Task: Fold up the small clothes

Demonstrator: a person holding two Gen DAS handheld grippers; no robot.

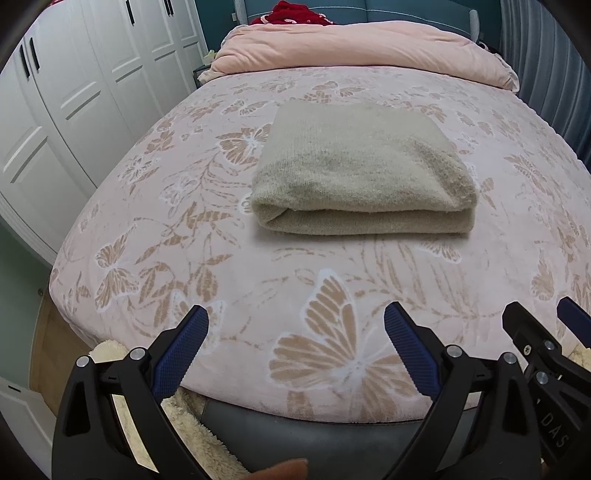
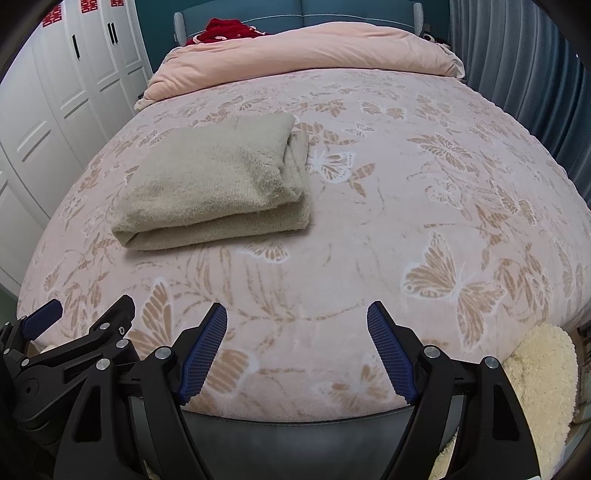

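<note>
A beige knitted garment [image 1: 358, 173] lies folded into a thick rectangle on the pink butterfly-print bedspread [image 1: 221, 258]. It also shows in the right wrist view [image 2: 214, 184], left of centre. My left gripper [image 1: 297, 325] is open and empty, held above the foot edge of the bed, well short of the garment. My right gripper [image 2: 297, 321] is open and empty, also at the foot edge, with the garment ahead and to its left. The right gripper shows at the right edge of the left wrist view [image 1: 535, 321]. The left gripper shows at the left edge of the right wrist view [image 2: 92, 310].
A pink duvet [image 1: 362, 48] is bunched at the head of the bed, with a red cloth [image 1: 295, 14] behind it. White wardrobe doors [image 1: 74, 96] line the left side. A grey curtain [image 2: 517, 62] hangs on the right. A cream fleece item [image 2: 539, 387] lies below the bed's foot.
</note>
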